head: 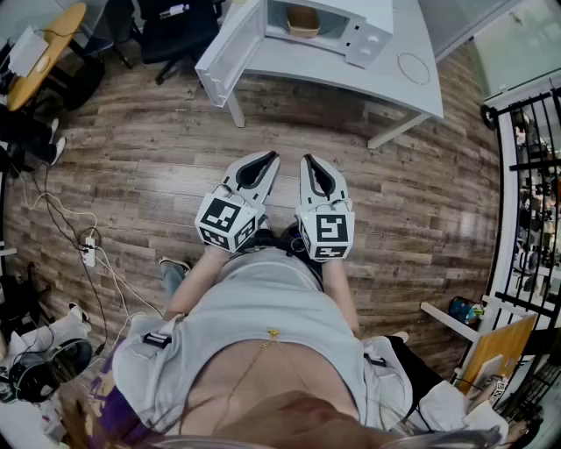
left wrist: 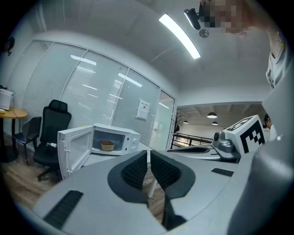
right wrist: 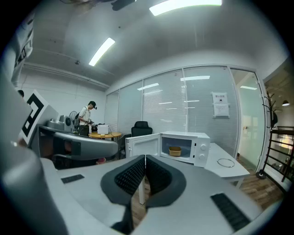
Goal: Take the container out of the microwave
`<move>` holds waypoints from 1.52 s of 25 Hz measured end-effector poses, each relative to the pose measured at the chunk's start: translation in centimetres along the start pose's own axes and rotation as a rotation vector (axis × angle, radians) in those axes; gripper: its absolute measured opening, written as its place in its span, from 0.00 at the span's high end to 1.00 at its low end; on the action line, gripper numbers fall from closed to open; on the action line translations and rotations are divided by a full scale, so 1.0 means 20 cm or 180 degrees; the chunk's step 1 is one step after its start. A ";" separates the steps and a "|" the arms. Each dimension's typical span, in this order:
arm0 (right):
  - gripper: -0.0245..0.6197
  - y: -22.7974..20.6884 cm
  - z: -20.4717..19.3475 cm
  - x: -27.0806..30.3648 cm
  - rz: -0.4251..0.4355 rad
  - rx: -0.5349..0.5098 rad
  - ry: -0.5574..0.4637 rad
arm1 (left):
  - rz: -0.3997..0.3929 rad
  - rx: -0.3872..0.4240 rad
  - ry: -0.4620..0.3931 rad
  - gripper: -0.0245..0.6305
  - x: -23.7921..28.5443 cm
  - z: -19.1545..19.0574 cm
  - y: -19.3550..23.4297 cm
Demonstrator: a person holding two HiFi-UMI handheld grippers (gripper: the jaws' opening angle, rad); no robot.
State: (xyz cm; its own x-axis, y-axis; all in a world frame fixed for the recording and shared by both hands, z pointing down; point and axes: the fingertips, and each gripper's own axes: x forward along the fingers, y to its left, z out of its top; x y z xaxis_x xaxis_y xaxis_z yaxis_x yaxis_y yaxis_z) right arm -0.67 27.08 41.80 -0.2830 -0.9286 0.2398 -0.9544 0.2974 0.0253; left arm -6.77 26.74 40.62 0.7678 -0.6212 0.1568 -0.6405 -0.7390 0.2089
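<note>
A white microwave (head: 351,22) stands on a white table (head: 386,79) across the room, its door (head: 230,51) swung open to the left. Inside it sits a small tan container (head: 303,19), which also shows in the left gripper view as the container (left wrist: 107,146) and in the right gripper view as the container (right wrist: 174,151). My left gripper (head: 267,159) and right gripper (head: 308,161) are held side by side in front of the person's body, far from the table. Both are shut with nothing between the jaws, as the left gripper (left wrist: 148,156) and right gripper (right wrist: 145,159) views show.
Wooden floor lies between me and the table. A black office chair (head: 175,31) and a round wooden table (head: 44,53) stand at the left. Cables and a power strip (head: 88,250) lie on the floor. A black railing (head: 526,167) runs along the right. A person (right wrist: 86,118) stands far back.
</note>
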 end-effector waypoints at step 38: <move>0.76 0.05 0.02 0.15 0.0290 0.0191 -0.0141 | 0.0134 -0.0140 -0.0029 0.75 0.00 -0.01 0.15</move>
State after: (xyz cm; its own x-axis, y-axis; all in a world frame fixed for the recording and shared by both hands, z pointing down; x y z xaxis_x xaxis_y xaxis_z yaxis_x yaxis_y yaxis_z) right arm -2.51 24.47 42.15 -0.3717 -0.9076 0.1954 -0.9281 0.3686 -0.0532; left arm -8.63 24.53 41.45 0.7400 -0.6539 0.1574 -0.6708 -0.7002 0.2446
